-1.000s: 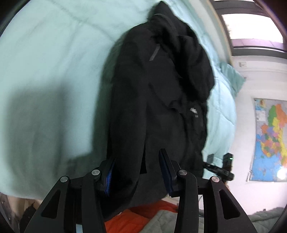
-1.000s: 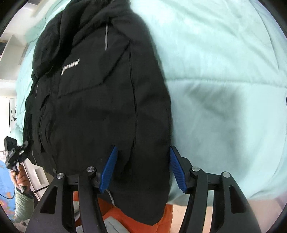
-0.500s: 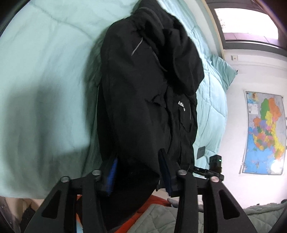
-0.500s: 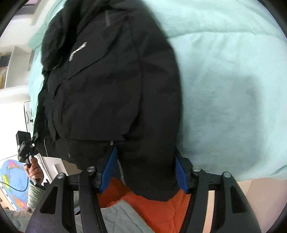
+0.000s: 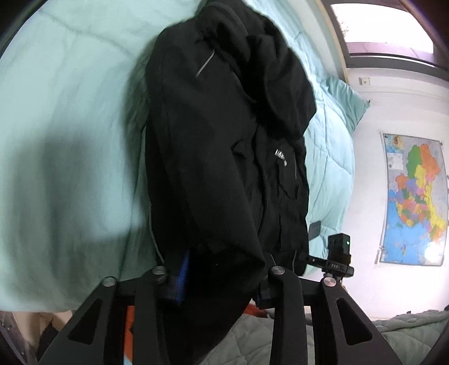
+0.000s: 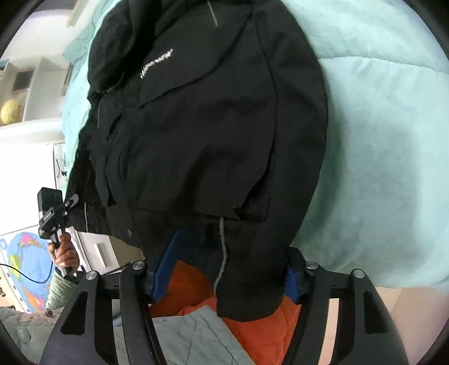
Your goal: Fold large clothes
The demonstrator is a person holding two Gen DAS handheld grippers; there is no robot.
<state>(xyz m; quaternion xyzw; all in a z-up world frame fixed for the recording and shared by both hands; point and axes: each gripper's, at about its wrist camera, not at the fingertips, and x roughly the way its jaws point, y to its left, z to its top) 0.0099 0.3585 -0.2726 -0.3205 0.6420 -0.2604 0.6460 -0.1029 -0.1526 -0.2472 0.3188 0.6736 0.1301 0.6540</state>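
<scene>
A black hooded jacket [image 5: 210,154] lies lengthwise on a mint-green quilt [image 5: 70,126], hood at the far end and white chest lettering facing up. Its near hem hangs over the bed's edge toward me. My left gripper [image 5: 224,264] has the hem's left corner bunched between its jaws, which are closing on the cloth. The right wrist view shows the same jacket [image 6: 210,126]. There my right gripper [image 6: 234,244] holds the hem's other corner between its blue pads [image 6: 165,266]. Its jaws are opening slightly with the cloth still between them.
Under the hem lie an orange garment [image 6: 190,286] and grey-green quilted fabric [image 6: 196,337]. A hand [image 6: 64,252] holds the left device at the bed's edge. A wall map [image 5: 415,202], a window [image 5: 393,22] and white shelves [image 6: 33,84] border the bed. A pillow [image 5: 345,104] lies far right.
Both pairs of jaws have narrowed from standing apart around the hem to having it bunched between them. The hem has come toward both cameras, and more orange and grey fabric shows beneath.
</scene>
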